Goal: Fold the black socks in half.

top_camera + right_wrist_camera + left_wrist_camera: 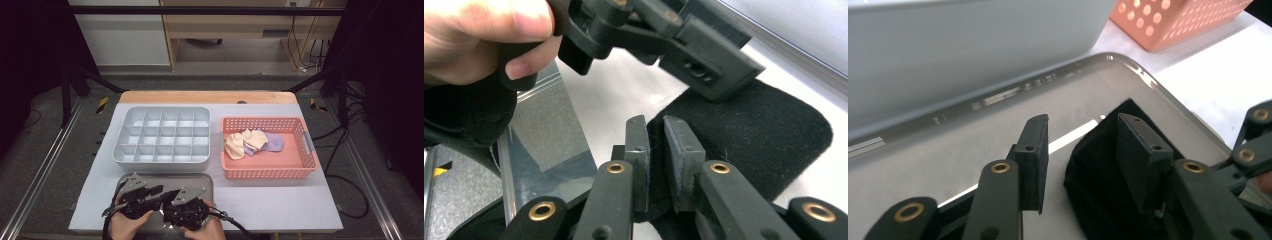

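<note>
Black cloth (749, 135) lies flat on my tray (948, 150), near its right rim. My right gripper (655, 150) pinches its edge; my left gripper (1080, 150) is released, straddling it. Long axis unclear, probably along the tray.

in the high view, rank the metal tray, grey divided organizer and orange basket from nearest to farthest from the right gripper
1. Metal tray: directly under the right gripper, at the table's near edge.
2. Grey divided organizer: just beyond the tray, slightly left.
3. Orange basket: farther off to the right, holding small folded cloths.
</note>
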A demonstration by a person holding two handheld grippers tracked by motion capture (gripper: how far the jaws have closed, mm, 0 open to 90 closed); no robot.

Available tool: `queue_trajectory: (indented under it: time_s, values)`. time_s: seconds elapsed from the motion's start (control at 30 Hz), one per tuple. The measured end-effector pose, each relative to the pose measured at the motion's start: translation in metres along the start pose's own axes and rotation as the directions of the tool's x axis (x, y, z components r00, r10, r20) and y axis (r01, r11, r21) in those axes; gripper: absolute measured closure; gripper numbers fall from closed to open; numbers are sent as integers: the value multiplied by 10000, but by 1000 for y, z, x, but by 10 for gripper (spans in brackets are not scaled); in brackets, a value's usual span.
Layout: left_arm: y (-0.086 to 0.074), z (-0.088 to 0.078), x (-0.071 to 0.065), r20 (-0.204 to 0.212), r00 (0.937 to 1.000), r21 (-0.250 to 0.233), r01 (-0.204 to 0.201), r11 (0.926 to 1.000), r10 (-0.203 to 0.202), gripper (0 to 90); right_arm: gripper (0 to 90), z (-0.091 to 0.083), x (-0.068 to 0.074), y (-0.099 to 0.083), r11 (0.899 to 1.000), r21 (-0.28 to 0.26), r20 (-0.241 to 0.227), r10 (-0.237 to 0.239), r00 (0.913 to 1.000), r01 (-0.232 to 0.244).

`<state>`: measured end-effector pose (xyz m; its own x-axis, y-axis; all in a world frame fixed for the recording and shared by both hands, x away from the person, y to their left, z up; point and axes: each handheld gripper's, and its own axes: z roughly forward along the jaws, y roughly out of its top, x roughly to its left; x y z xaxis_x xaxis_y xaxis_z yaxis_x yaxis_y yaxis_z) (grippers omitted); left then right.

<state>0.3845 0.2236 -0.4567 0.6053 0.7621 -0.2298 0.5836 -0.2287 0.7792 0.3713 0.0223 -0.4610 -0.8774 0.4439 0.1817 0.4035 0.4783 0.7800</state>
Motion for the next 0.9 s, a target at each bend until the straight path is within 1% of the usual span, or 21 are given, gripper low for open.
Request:
queue_trajectory:
  time_s: [0.13, 0.2, 0.27, 0.4, 0.43, 0.47, 0.57, 0.6, 0.63, 0.67, 0.7, 0.73, 0.8, 0.83, 0.87, 0.9]
  values:
    - [-5, -3, 1, 84, 9999, 98, 79, 9999, -79, 555, 798, -4, -2, 0, 9998, 135, -34, -113, 9999, 114]
    - [-9, -5, 1, 168, 9997, 166, 155, 9997, -158, 552, 783, -11, -2, -1, 9995, 321, 97, -39, 9999, 36]
    - [-11, -6, 0, 224, 9996, 176, 194, 9997, -198, 548, 769, -15, -4, -2, 9995, 322, 196, -62, 9998, 55]
    - [-17, -10, -6, 275, 9993, 201, 240, 9995, -246, 543, 735, -24, -9, -5, 9995, 291, 463, 119, 9989, -133]
    - [-17, -10, -6, 275, 9993, 201, 240, 9995, -246, 537, 735, -24, -9, -5, 9995, 291, 463, 119, 9989, -133]
    - [-20, -11, -10, 262, 9994, 210, 219, 9995, -224, 528, 706, -28, -9, -7, 9994, 247, 558, 235, 9982, -249]
    - [-22, -11, -12, 174, 9997, 194, 191, 9996, -195, 515, 692, -33, -11, -7, 9993, 154, 566, 339, 9978, -349]
    - [-23, -12, -14, 95, 9998, 198, 159, 9997, -161, 515, 692, -37, -12, -7, 9987, -21, 545, 516, 9972, -516]
    - [-23, -12, -15, 44, 9999, 192, 125, 9997, -126, 509, 699, -42, -14, -7, 9966, -381, 554, 749, 9956, -729]
    - [-24, -12, -16, 7, 10000, 210, 87, 9997, -87, 497, 714, -47, -16, -7, 9938, -598, 748, 982, 9924, -938]
    - [-24, -12, -16, 7, 10000, 210, 87, 9997, -87, 489, 728, -48, -17, -7, 9932, -592, 833, 1054, 9909, -1007]
    - [-24, -13, -17, -94, 9998, 271, 156, 9995, -153, 477, 738, -47, -17, -9, 9934, -415, 877, 1098, 9901, -1065]
    - [-24, -13, -17, -105, 9999, 302, 129, 9995, -126, 450, 751, -41, -16, -15, 9941, -1, 793, 1083, 9909, -1086]
    - [-24, -13, -17, -105, 9999, 302, 129, 9995, -126, 433, 751, -41, -16, -15, 9941, -1, 793, 1083, 9909, -1086]
    - [-23, -13, -17, -2, 9998, 334, 177, 9993, -177, 433, 756, -38, -16, -18, 9940, 108, 793, 1074, 9910, -1086]
    - [-20, -13, -16, -52, 9996, 339, 264, 9991, -262, 393, 776, -34, -16, -23, 9930, 174, 781, 1152, 9903, -1169]
